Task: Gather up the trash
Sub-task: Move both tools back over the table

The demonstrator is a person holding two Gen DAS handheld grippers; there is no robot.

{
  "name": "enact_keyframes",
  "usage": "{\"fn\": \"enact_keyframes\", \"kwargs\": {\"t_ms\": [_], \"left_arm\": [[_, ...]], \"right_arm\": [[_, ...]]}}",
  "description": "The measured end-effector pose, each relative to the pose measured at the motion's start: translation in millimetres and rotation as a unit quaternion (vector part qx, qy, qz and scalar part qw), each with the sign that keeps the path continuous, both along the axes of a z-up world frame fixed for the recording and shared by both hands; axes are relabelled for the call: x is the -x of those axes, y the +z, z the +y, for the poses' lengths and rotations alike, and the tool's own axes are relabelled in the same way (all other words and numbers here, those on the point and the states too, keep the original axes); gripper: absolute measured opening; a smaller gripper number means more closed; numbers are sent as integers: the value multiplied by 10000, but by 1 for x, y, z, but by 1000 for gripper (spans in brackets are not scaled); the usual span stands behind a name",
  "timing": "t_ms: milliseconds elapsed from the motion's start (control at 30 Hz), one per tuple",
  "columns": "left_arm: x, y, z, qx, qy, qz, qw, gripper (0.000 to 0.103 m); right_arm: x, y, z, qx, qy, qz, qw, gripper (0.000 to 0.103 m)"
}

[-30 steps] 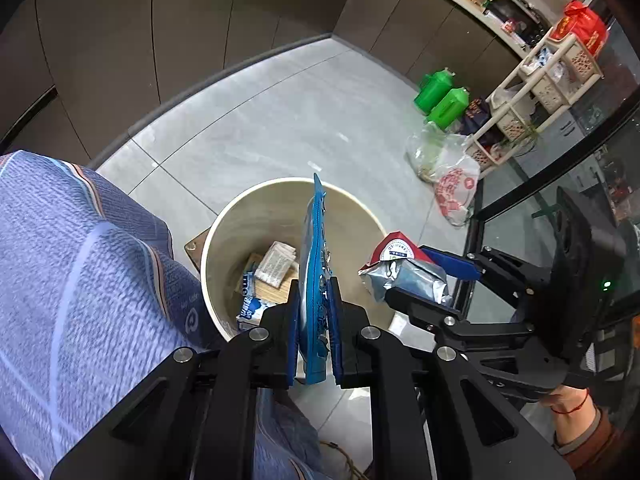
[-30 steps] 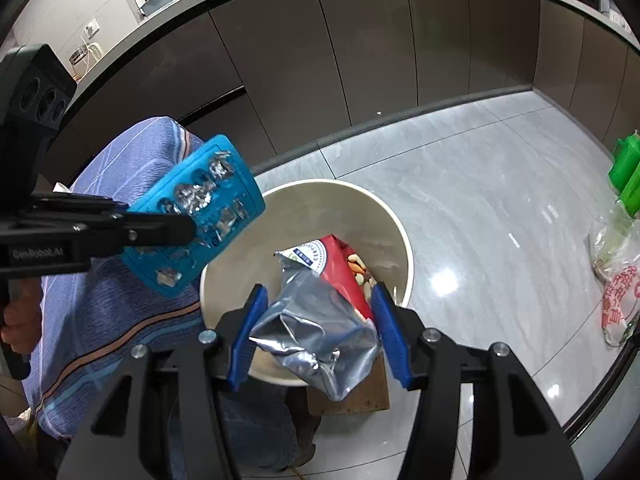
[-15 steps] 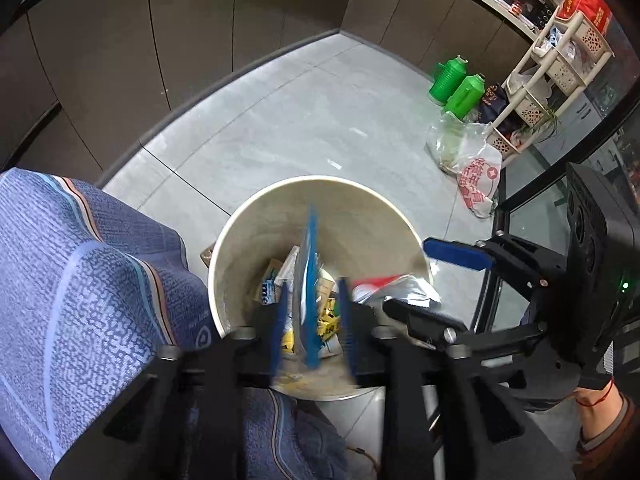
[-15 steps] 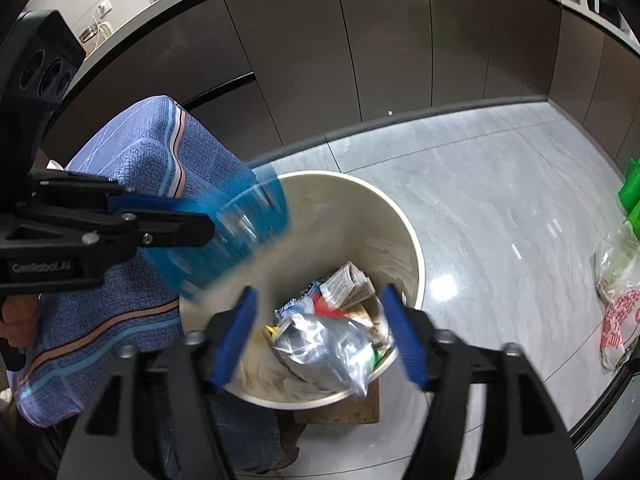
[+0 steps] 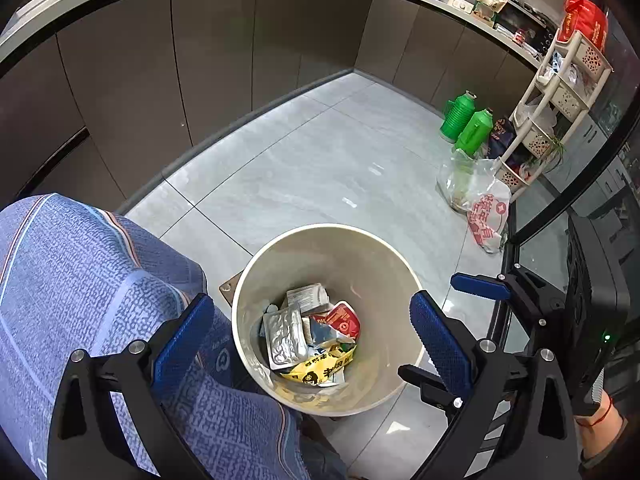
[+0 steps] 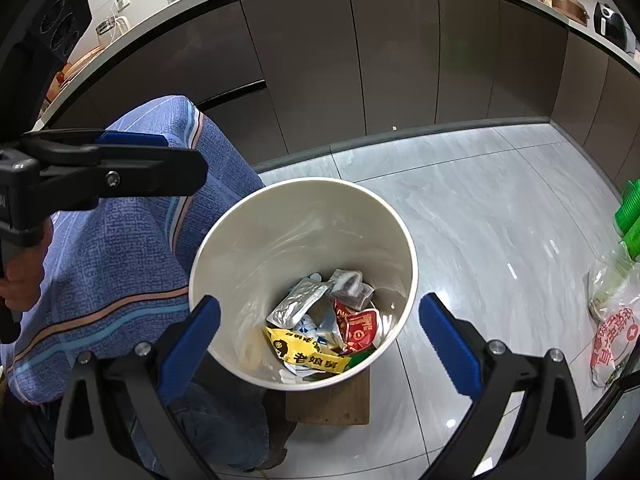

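A cream round bin (image 5: 384, 264) stands on the floor, also in the right wrist view (image 6: 248, 236). Inside lie several wrappers: a silver foil pack (image 5: 285, 336), a red snack bag (image 5: 343, 320) and a yellow wrapper (image 5: 320, 368). The same trash shows in the right wrist view: the foil pack (image 6: 298, 300), the red bag (image 6: 360, 326), the yellow wrapper (image 6: 308, 354). My left gripper (image 5: 310, 340) is open and empty above the bin. My right gripper (image 6: 320, 334) is open and empty above it too.
A person's blue-clothed leg (image 5: 80, 280) is left of the bin. A wooden board (image 6: 332, 402) lies under the bin. Two green flasks (image 5: 466, 122), plastic bags (image 5: 478, 196) and a rack (image 5: 556, 92) stand at the right. Dark cabinets (image 5: 240, 52) line the back.
Both grippers opened wide. The blue blister pack dropped from the left one and the silver-and-red snack bag from the right one into the bin. Both grippers rose higher.
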State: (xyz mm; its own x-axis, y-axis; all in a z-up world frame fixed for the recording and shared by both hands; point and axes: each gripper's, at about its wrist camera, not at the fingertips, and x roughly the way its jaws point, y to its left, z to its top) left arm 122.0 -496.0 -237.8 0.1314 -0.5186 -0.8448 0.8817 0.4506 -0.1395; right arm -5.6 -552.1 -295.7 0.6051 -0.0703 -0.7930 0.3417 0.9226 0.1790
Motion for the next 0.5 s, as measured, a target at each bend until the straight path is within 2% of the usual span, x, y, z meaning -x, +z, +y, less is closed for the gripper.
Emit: {"fn": "enact_keyframes", "kwargs": {"t_ms": [300,500], "left_arm": [[0,28,25,138,209,-75,9997,95],[2,55,66,235,608,-157,9977,95]], "right_arm": [[5,28,13,150,16,-162,9998,100],[6,57,35,283,115,-295,9991,100]]}}
